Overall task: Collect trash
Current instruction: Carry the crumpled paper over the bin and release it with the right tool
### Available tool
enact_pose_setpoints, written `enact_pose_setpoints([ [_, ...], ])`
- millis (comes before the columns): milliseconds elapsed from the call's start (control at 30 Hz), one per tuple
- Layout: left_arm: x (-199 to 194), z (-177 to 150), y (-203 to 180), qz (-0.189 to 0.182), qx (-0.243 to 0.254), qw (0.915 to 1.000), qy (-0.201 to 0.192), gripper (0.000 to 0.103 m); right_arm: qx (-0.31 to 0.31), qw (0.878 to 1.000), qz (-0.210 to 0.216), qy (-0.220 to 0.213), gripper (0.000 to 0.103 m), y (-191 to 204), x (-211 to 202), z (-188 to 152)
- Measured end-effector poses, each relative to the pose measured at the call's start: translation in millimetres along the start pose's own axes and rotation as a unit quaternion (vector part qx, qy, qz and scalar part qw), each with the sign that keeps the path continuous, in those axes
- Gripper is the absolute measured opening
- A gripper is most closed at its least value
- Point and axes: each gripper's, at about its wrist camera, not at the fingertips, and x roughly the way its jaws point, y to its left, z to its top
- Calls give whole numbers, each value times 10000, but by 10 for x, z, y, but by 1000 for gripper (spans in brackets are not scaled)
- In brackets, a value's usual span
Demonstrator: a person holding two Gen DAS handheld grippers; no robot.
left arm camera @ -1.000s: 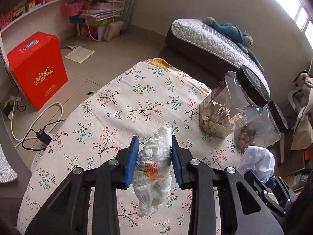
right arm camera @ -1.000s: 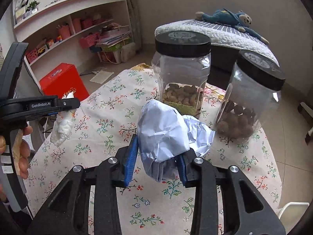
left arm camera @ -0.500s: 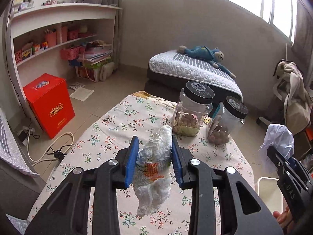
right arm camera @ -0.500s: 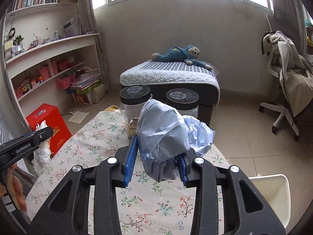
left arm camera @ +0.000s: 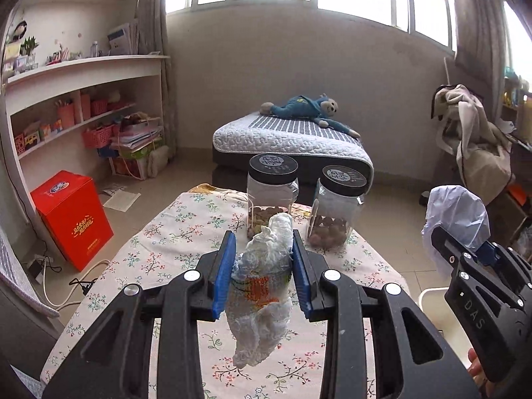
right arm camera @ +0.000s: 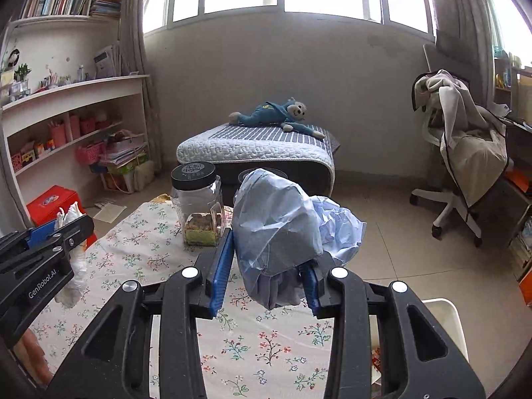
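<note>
My left gripper [left arm camera: 263, 272] is shut on a crumpled white wrapper [left arm camera: 262, 286] with an orange print and holds it well above the floral tablecloth [left arm camera: 173, 242]. It also shows at the left of the right wrist view [right arm camera: 71, 229]. My right gripper [right arm camera: 266, 272] is shut on a crumpled pale blue paper [right arm camera: 282, 229], also raised above the table. That paper also shows at the right of the left wrist view [left arm camera: 457, 216]. A white bin [right arm camera: 445, 319] stands on the floor to the right of the table, partly hidden by the gripper.
Two clear jars with black lids [left arm camera: 272, 193] [left arm camera: 339, 206] stand at the table's far end. A red box [left arm camera: 71, 216] and cables lie on the floor at the left. A bed [left arm camera: 292, 143] is behind, an office chair [right arm camera: 462, 166] at the right.
Both grippers have risen and tilted up from the table, each still shut on its trash. The view now takes in the room and the white bin at the right.
</note>
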Motion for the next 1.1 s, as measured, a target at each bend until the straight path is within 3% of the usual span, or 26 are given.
enact_pose_setpoints([
  [300, -86, -4, -555, -393, 240, 9988, -193, 34, 92, 9993, -365, -76, 36, -438, -134, -22],
  [900, -38, -287, -1653, -1171, 803, 9898, 73, 34, 727, 9859, -1499, 154, 38, -1699, -305, -190],
  [1000, -41, -322, -1855, -1374, 920, 9861, 160, 34, 880, 9802, -1765, 151, 68, -1905, -353, -227],
  [1100, -63, -360, -2080, -1545, 1095, 9818, 170, 34, 1138, 9700, -2146, -39, 89, -2154, -495, -242],
])
